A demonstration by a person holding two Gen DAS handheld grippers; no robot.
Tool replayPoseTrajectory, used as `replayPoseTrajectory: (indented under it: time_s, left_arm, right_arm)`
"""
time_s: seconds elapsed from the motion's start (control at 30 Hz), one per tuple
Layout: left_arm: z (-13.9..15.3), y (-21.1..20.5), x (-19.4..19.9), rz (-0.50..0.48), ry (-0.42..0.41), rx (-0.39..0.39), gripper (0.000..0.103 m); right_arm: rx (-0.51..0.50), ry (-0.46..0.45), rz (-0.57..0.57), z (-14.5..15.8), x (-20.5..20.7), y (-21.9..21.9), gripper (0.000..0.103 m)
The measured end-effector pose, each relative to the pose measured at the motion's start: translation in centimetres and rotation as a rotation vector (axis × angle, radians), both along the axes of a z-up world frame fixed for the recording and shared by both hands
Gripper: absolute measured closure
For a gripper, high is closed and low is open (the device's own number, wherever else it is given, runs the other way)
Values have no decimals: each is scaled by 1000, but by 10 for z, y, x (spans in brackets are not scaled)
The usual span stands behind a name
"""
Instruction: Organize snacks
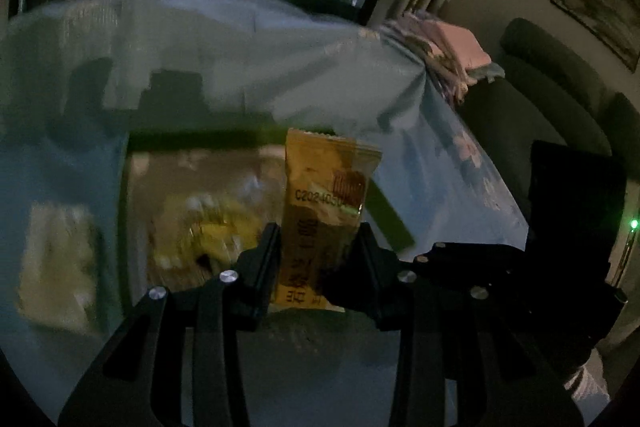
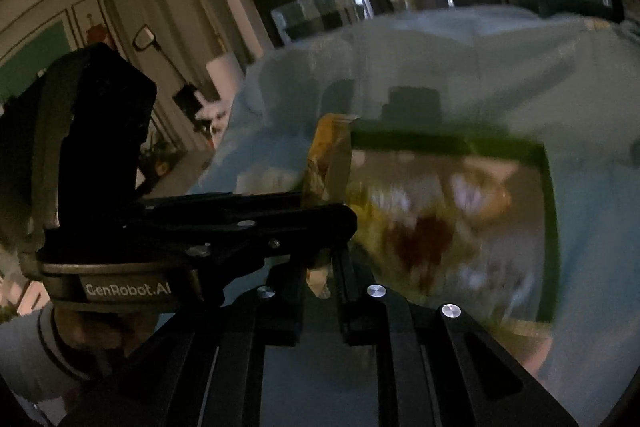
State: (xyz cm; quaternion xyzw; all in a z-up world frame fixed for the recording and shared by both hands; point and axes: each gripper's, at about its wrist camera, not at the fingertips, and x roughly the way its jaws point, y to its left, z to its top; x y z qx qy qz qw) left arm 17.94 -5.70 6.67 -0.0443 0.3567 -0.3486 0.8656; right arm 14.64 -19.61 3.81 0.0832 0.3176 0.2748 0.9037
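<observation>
Black, hard-edged fingers of the left tool (image 1: 316, 259) pinch one flat yellow snack packet (image 1: 324, 203) upright between them; its crinkled foil shows a crimped top seal, a small barcode and the print "C2024050", the rest hidden. Seen edge-on from the right wrist, the right tool (image 2: 320, 267) clamps the same kind of yellow wrapper (image 2: 326, 163), thin and creased; whether it is one shared packet I cannot tell. Lettering "GenRobot.AI" marks the left tool's body. Beyond, a green-rimmed rectangular tray (image 2: 547, 227) of blurred snacks lies on the pale blue cloth-covered tabletop (image 1: 224, 39).
</observation>
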Motion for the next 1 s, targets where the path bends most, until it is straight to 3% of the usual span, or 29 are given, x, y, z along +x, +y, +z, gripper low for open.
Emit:
replayPoseTrajectory:
  time_s: [0.23,0.3,0.37,0.43,0.5,0.57,0.7,1.0]
  left_arm:
    - [-2,-6,39,72,-37,68,64]
    - [-5,-2,44,110,-26,68,54]
    - [-5,6,41,148,-42,87,23]
    - [-1,12,33,180,-87,133,13]
    - [2,17,25,198,-115,169,10]
    - [5,22,19,221,-119,189,0]
    - [8,33,6,278,-92,218,0]
    - [17,32,-26,345,-93,318,0]
  right_arm:
    - [-51,19,-68,2,47,5,88]
    - [-95,24,-113,0,54,8,87]
    - [-128,28,-159,0,52,7,79]
    - [-153,28,-219,0,44,0,57]
    - [-187,28,-269,2,34,-3,44]
    - [-212,23,-298,5,27,-5,38]
    - [-303,19,-367,12,11,-2,20]
    - [-372,89,-416,16,-6,8,16]
